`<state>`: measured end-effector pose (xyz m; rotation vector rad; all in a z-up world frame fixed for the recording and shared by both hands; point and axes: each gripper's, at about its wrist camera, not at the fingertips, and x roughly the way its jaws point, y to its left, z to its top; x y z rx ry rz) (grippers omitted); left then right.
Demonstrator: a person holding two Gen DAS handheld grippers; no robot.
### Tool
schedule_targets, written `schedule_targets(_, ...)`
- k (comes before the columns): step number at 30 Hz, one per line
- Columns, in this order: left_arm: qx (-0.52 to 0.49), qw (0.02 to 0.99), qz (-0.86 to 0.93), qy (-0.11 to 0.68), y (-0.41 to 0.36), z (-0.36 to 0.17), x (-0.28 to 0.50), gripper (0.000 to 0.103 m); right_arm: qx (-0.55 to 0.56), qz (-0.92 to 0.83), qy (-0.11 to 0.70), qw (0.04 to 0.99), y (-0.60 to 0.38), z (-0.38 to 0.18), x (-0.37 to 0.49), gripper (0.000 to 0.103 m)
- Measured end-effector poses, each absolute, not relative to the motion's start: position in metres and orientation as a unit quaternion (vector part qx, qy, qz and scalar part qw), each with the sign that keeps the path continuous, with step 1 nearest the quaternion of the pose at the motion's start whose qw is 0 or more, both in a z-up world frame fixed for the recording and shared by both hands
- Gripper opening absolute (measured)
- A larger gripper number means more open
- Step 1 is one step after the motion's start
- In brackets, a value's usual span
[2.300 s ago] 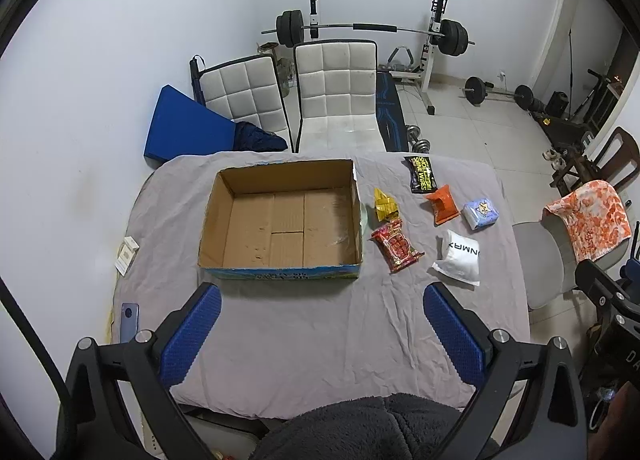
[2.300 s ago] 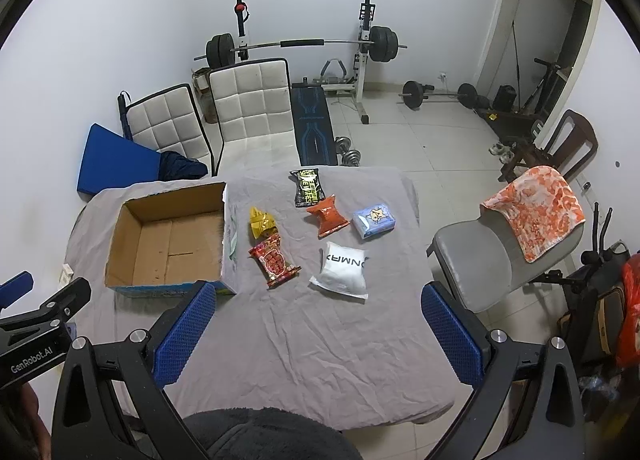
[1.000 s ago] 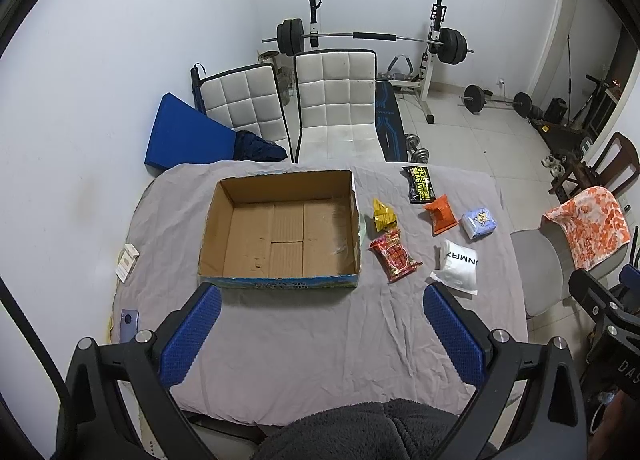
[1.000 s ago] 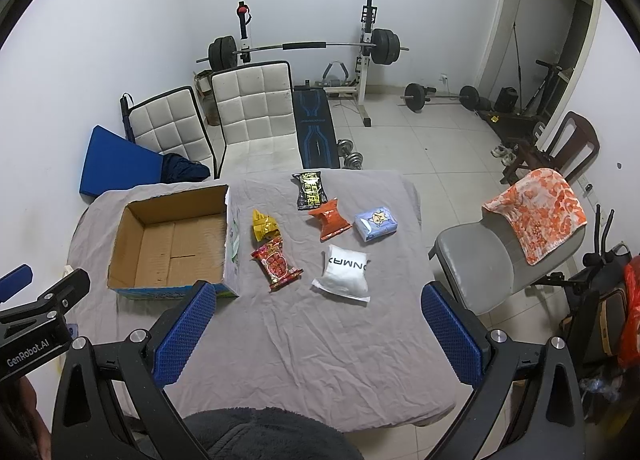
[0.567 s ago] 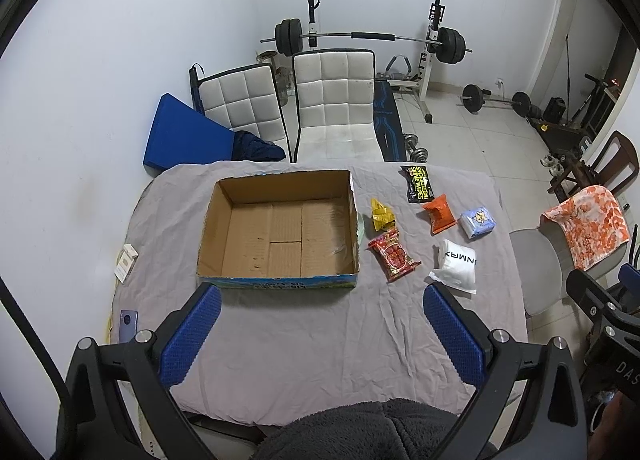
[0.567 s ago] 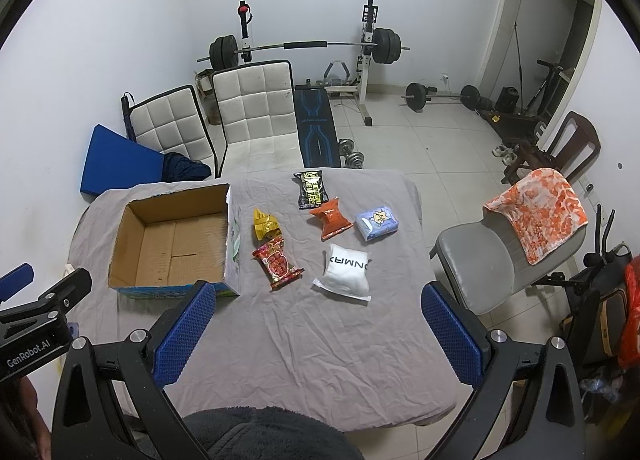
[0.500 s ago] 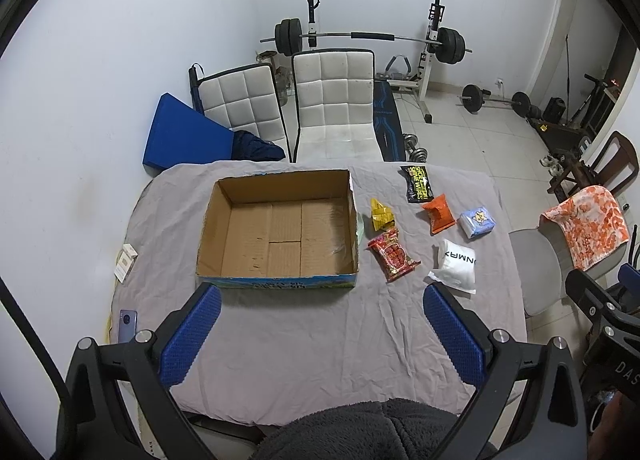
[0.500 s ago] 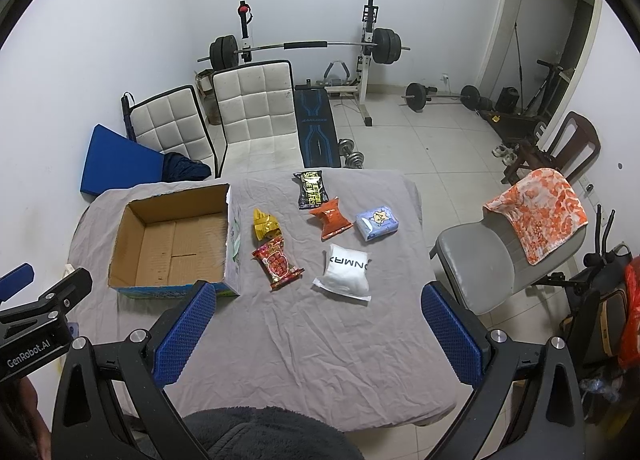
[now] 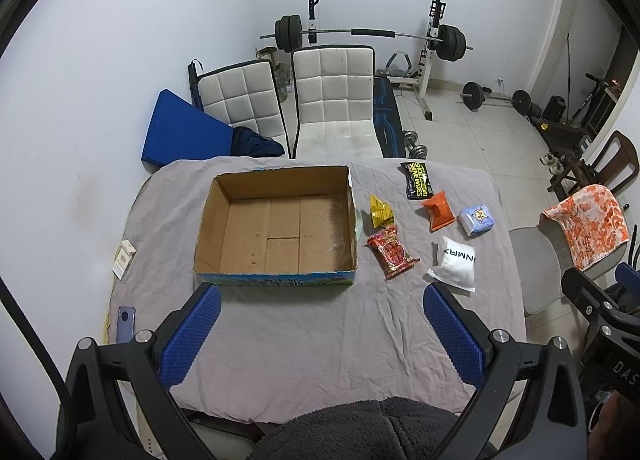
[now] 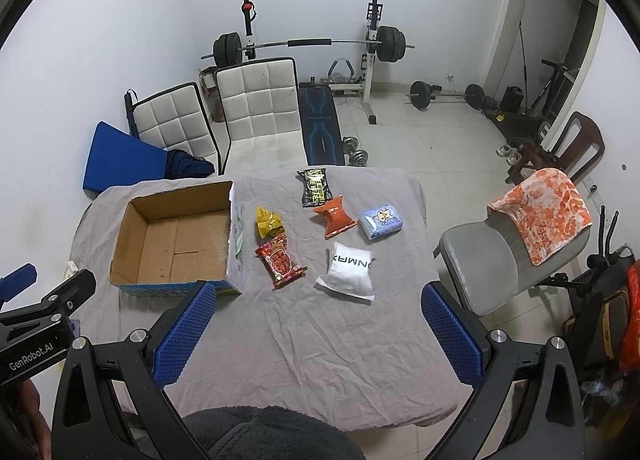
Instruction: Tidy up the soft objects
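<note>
An open cardboard box [image 9: 276, 228] [image 10: 176, 244], with nothing in it, sits on the grey-clothed table [image 9: 312, 332]. To its right lie soft packets: a yellow one [image 9: 381, 212] [image 10: 269, 222], a red one [image 9: 393, 252] [image 10: 281, 260], a black one [image 9: 418, 180] [image 10: 316, 181], an orange one [image 9: 438, 210] [image 10: 335, 216], a light blue tissue pack [image 9: 477, 220] [image 10: 381, 222] and a white pouch [image 9: 454, 263] [image 10: 350, 269]. My left gripper [image 9: 320, 336] is open, high above the table's near edge. My right gripper [image 10: 318, 334] is also open, holding nothing.
A phone [image 9: 125, 324] and a small white box [image 9: 122, 258] lie at the table's left edge. Two white chairs [image 9: 332, 96] stand behind the table, a grey chair with an orange towel [image 10: 544, 212] to the right. Weights and a barbell rack [image 9: 368, 36] fill the back.
Both grippers have drifted slightly; the table scene shifted a little in view. Nothing on the table has moved and both grippers stay open.
</note>
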<state>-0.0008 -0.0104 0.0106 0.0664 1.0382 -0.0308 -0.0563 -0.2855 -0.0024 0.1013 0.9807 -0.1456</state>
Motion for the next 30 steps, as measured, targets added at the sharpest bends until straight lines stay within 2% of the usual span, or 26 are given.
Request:
schedule_targets(6, 0.03, 0.862, -0.019, 0.506, -0.018, -0.006, 0.011, 0.103, 0.063, -0.069, 0.486, 0.869, -0.301, -0.02, -0.042, 0.103)
schedule_targets(11, 0.043, 0.843, -0.012, 0.536, -0.038, -0.055, 0.049, 0.103, 0.063, -0.086, 0.525, 0.845, -0.334, -0.071, -0.002, 0.103)
schedule_targets(17, 0.037, 0.803, -0.028, 0.594, -0.07, -0.133, 0.101, 0.103, 0.095, -0.105, 0.609, 0.781, -0.388, -0.2, 0.08, 0.103)
schedule_targets(23, -0.011, 0.731, -0.042, 0.681, -0.112, -0.223, 0.16, 0.103, 0.131, -0.123, 0.661, 0.728, -0.417, -0.329, 0.154, 0.103)
schedule_targets(26, -0.019, 0.716, -0.026, 0.698, -0.124, -0.254, 0.178, 0.103, 0.166, -0.123, 0.684, 0.7, -0.424, -0.384, 0.178, 0.103)
schedule_targets(27, -0.021, 0.709, -0.022, 0.704, -0.128, -0.265, 0.185, 0.103, 0.177, -0.119, 0.694, 0.687, -0.425, -0.4, 0.183, 0.102)
schedule_targets(30, -0.024, 0.694, -0.011, 0.719, -0.136, -0.291, 0.203, 0.103, 0.186, -0.108, 0.719, 0.661, -0.424, -0.44, 0.19, 0.088)
